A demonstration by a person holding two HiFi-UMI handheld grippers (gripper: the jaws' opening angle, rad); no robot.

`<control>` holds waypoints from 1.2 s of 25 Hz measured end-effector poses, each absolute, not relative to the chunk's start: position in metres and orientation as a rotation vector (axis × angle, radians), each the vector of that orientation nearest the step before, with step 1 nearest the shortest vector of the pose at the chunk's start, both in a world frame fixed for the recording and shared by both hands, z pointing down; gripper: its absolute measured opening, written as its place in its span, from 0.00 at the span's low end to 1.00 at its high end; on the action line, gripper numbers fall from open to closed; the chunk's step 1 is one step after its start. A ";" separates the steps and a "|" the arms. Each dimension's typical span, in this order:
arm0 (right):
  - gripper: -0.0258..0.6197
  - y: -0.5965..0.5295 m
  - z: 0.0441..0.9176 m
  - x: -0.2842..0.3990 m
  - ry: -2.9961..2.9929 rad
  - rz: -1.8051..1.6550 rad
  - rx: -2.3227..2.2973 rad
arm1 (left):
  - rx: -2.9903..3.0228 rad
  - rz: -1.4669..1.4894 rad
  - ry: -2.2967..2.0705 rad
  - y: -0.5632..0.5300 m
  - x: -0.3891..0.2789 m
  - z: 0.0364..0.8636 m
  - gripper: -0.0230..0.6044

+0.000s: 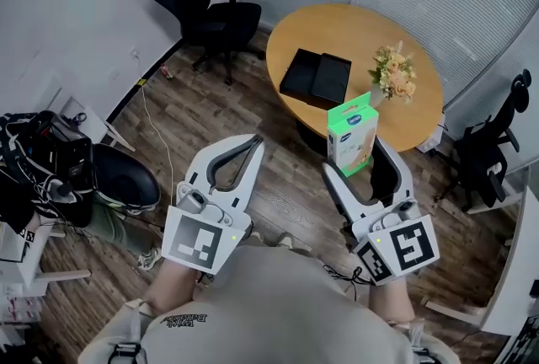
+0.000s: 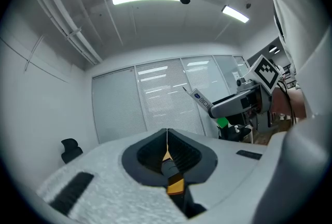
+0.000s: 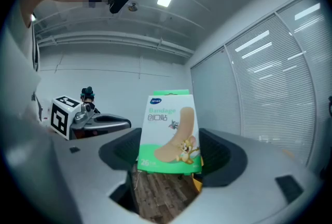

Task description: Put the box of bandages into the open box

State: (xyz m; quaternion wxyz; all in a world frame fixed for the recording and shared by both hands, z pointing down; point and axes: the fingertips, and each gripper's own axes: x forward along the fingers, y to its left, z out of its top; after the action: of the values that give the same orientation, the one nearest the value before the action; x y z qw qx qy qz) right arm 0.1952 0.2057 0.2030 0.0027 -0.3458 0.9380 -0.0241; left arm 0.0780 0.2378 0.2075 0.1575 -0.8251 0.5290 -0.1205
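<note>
The left tool (image 1: 253,140) is held short of the table (image 1: 337,24), pointing toward it, jaws pressed together on nothing. The black open box (image 1: 316,77) lies on the table. By the table's near edge, the right tool (image 1: 354,157) pinches the box of bandages (image 3: 170,133) upright. Its front reads "Bandage" and "26"; the smaller print is illegible.

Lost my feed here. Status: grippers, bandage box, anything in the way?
Left gripper shut, empty. Right gripper shut on bandage box, upright. Open box on round table; flowers beside it, not blocking.
</note>
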 end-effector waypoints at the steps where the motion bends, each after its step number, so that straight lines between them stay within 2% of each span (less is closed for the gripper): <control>1: 0.54 0.205 0.204 0.195 2.939 -0.081 -1.076 | -2.419 -0.317 1.630 0.238 0.073 0.216 0.08; 8: 0.55 0.203 0.207 0.196 2.930 -0.081 -1.050 | -2.384 -0.255 1.761 0.234 0.061 0.211 0.07; 25: 0.55 0.186 0.231 0.202 2.908 -0.047 -1.093 | -2.387 -0.230 1.758 0.231 0.065 0.236 0.07; 30: 0.55 0.162 0.228 0.185 2.913 -0.023 -1.092 | -2.386 -0.206 1.731 0.200 0.053 0.232 0.07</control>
State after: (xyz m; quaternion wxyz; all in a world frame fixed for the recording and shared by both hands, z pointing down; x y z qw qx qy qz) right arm 0.1846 0.1620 0.2278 0.0154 -0.3510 0.9362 -0.0073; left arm 0.0525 0.2003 0.2322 0.0933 -0.8040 0.5832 -0.0695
